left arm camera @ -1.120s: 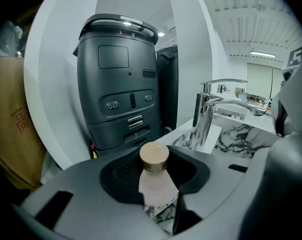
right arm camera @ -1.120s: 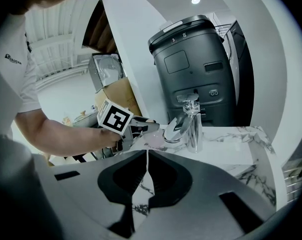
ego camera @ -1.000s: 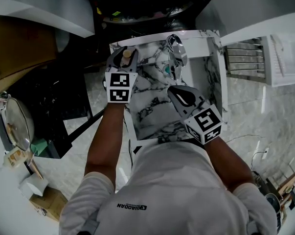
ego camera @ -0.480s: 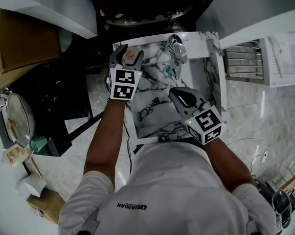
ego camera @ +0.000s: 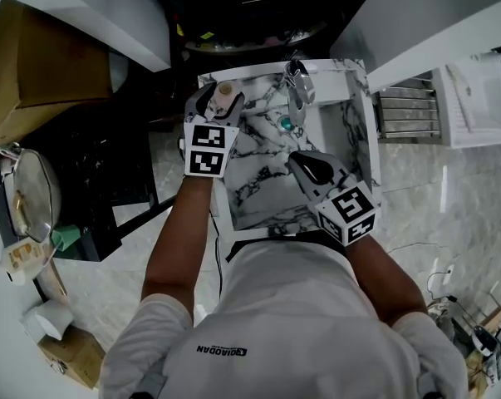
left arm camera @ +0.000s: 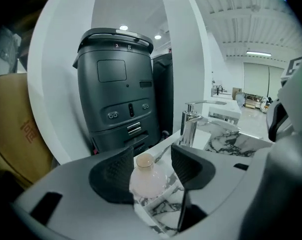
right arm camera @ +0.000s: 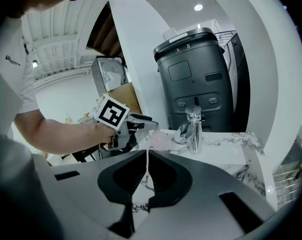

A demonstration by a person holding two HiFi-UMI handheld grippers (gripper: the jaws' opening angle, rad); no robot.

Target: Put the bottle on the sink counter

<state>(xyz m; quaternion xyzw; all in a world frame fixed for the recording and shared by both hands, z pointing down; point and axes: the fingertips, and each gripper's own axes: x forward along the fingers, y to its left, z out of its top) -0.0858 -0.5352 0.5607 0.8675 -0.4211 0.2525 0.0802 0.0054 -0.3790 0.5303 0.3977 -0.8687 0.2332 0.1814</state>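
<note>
A small pale pink bottle [ego camera: 226, 90] with a tan cap stands upright on the back left corner of the marble sink counter [ego camera: 258, 185]. My left gripper [ego camera: 217, 100] is open around it. Its jaws have just been opening, and in the left gripper view the bottle [left arm camera: 146, 178] stands between the spread pads [left arm camera: 115, 176] without being pressed. My right gripper [ego camera: 295, 160] hangs over the front of the counter, near the basin. In the right gripper view its jaws meet at the tips, so the right gripper [right arm camera: 147, 153] is shut and empty.
A chrome faucet [ego camera: 297, 86] stands at the back of the counter, above the basin and its drain [ego camera: 285, 124]. Behind the counter is a dark grey appliance [left arm camera: 118, 84]. A cardboard box [ego camera: 34, 65] sits at left and a metal rack [ego camera: 404, 106] at right.
The left jaws have spread apart and let go of the bottle, which stays upright on the counter corner. The left gripper has lifted slightly; the right gripper has shifted only a little.
</note>
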